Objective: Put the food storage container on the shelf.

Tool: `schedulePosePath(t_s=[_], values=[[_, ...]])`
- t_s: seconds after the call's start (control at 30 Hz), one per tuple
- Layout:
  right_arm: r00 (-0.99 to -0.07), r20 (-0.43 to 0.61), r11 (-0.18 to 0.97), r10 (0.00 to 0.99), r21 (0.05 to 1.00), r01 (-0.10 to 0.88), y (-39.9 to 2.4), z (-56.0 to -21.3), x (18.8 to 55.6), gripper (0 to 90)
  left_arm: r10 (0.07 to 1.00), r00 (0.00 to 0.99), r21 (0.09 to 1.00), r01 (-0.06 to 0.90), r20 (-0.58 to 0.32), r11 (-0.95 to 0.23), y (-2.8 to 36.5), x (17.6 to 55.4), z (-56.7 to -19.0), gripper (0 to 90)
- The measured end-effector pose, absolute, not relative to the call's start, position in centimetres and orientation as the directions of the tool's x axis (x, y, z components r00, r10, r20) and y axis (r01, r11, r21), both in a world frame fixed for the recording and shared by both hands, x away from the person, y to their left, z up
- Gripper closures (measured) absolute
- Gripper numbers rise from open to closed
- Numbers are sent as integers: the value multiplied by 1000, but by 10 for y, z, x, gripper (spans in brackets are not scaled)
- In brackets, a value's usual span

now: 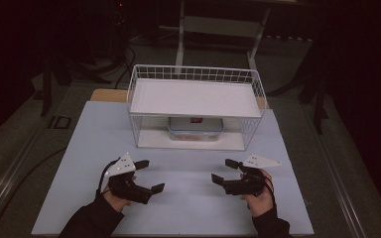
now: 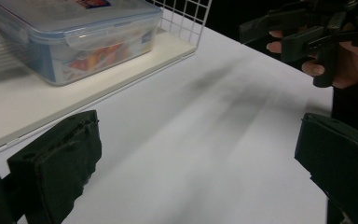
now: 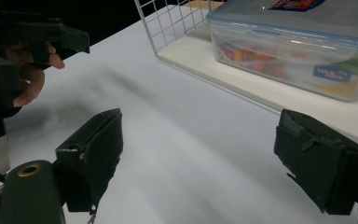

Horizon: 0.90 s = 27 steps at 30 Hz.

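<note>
Clear lidded food box (image 1: 195, 128) on lower shelf of white wire rack (image 1: 196, 74), centred, red label on lid. Orange and red contents, blurred through walls. Upper shelf hides most of lid from above. Left gripper (image 1: 146, 175) and right gripper (image 1: 222, 171) both spread wide, empty, over pale table (image 1: 188, 208), near rack front.

Both forearms enter over the near edge of the tabletop (image 1: 188, 208), each hand gripping a hand-held gripper, the left hand-held gripper (image 1: 150, 174) and right hand-held gripper (image 1: 222, 171) facing each other, well apart, jaws spread wide, nothing between them.
</note>
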State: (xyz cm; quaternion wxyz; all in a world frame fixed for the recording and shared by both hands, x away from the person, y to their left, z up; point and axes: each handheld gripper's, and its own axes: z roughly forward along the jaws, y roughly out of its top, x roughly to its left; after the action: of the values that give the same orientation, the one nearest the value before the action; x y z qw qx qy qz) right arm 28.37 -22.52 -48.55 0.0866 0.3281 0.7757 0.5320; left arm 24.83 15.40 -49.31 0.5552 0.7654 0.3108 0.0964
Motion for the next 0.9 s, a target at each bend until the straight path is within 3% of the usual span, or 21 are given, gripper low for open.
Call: schedulePosePath(t_s=[0.9], values=[[-744,178,229,644,883,410,-283,-495,238,151,621,765,914,357,-169,-191,174,219,-499,5]])
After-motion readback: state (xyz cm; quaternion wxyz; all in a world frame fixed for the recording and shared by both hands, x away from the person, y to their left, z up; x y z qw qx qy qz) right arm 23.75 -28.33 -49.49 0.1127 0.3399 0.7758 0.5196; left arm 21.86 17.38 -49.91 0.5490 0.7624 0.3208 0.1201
